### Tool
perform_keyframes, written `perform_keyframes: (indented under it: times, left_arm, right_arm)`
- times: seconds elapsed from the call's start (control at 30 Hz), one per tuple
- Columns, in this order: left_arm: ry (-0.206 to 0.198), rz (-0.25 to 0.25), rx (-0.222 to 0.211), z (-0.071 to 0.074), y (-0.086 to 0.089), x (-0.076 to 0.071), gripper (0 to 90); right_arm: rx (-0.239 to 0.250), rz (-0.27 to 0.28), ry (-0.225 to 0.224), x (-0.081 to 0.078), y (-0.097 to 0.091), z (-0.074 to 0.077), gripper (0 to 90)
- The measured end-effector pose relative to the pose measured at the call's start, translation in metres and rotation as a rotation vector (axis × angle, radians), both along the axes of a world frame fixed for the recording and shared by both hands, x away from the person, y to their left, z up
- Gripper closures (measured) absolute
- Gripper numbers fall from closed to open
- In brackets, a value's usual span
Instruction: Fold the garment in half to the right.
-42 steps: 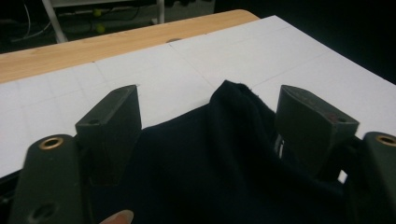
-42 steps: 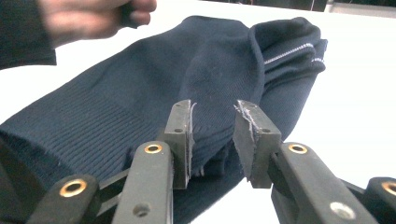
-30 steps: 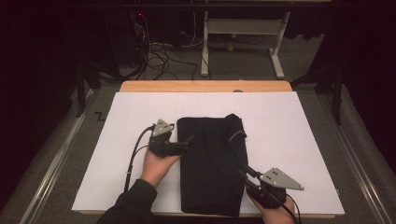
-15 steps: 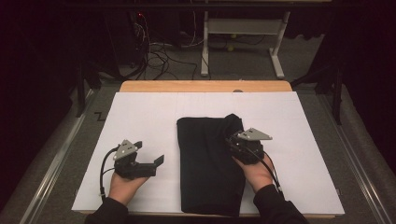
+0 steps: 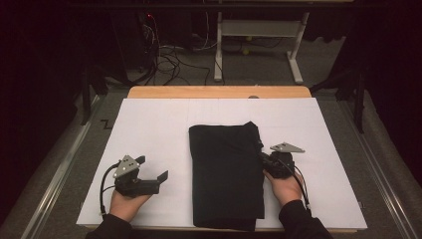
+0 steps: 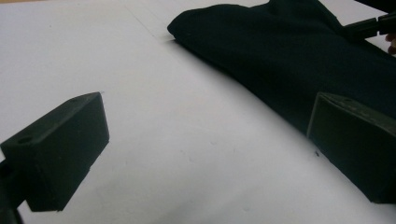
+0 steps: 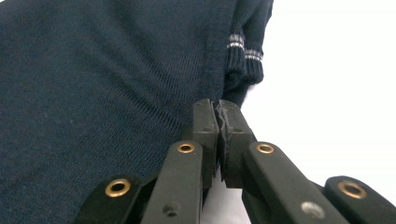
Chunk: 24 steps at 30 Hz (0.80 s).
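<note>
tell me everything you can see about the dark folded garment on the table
The garment is a dark navy, almost black fine knit, folded into a tall rectangle that lies flat on the white sheet, its near end at the table's front edge. A ribbed cuff with thin pale stripes shows at its right edge. The right gripper, jaws shut, meets that right edge; whether it pinches fabric is unclear. The left gripper stands open, apart from it.

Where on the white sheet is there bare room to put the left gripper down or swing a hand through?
Bare sheet lies left of the folded dark garment, around the left gripper, and across the far strip up to the wooden table edge. A narrower strip runs right of the right gripper. The garment's right edge is crowded.
</note>
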<state>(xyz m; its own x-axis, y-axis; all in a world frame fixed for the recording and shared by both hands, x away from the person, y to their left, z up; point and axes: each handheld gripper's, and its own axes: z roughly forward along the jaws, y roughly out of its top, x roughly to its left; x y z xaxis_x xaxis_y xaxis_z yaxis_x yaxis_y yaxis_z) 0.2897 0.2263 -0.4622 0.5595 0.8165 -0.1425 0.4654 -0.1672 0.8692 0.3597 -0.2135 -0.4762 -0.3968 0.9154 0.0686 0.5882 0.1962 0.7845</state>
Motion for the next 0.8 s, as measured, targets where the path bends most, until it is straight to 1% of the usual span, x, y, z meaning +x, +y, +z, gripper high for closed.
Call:
perform_keyframes:
  times: [0.03,0.07,0.13,0.23,0.33,0.43,0.47,0.5,0.57,0.63,0.73,0.77,0.8]
  left_arm:
    - [0.000,0.001,-0.002,0.000,0.000,0.000,0.0]
    - [0.002,0.002,-0.002,-0.001,0.001,0.001,0.0]
    - [0.007,0.004,0.000,-0.003,0.002,0.002,0.0]
    - [0.013,0.008,0.012,-0.006,0.004,0.005,0.0]
    - [0.021,0.014,0.009,-0.007,0.007,0.006,0.0]
    - [0.025,0.018,0.008,-0.008,0.008,0.007,0.0]
    - [0.032,0.016,0.006,-0.008,0.009,0.007,0.0]
    - [0.036,0.015,0.006,-0.008,0.009,0.008,0.0]
    - [0.038,0.015,0.011,-0.009,0.009,0.009,0.0]
    - [0.038,0.015,0.013,-0.009,0.009,0.008,0.0]
    - [0.037,0.004,0.016,-0.009,0.009,0.008,0.0]
    - [0.035,-0.001,0.016,-0.009,0.009,0.008,0.0]
    - [0.032,-0.003,0.014,-0.009,0.009,0.007,0.0]
  right_arm:
    - [-0.006,0.001,-0.005,-0.001,0.000,0.001,87.1]
    - [-0.023,0.006,-0.011,-0.002,0.001,0.001,85.9]
    - [-0.048,0.005,-0.016,-0.005,0.000,0.001,79.7]
    - [-0.043,0.004,-0.024,-0.011,-0.008,0.002,71.9]
    - [-0.039,0.015,-0.052,-0.021,-0.021,0.005,61.0]
    - [-0.014,0.021,-0.076,-0.031,-0.035,0.007,54.5]
    - [-0.009,0.020,-0.083,-0.034,-0.040,0.008,52.4]
    - [0.003,0.022,-0.100,-0.039,-0.046,0.009,50.0]
    - [0.011,0.027,-0.130,-0.045,-0.054,0.009,44.7]
    - [0.017,0.030,-0.151,-0.052,-0.063,0.009,39.2]
    - [0.042,0.027,-0.186,-0.062,-0.076,0.010,28.5]
    - [0.058,0.020,-0.197,-0.066,-0.080,0.010,24.1]
    - [0.065,0.018,-0.203,-0.069,-0.082,0.011,20.8]
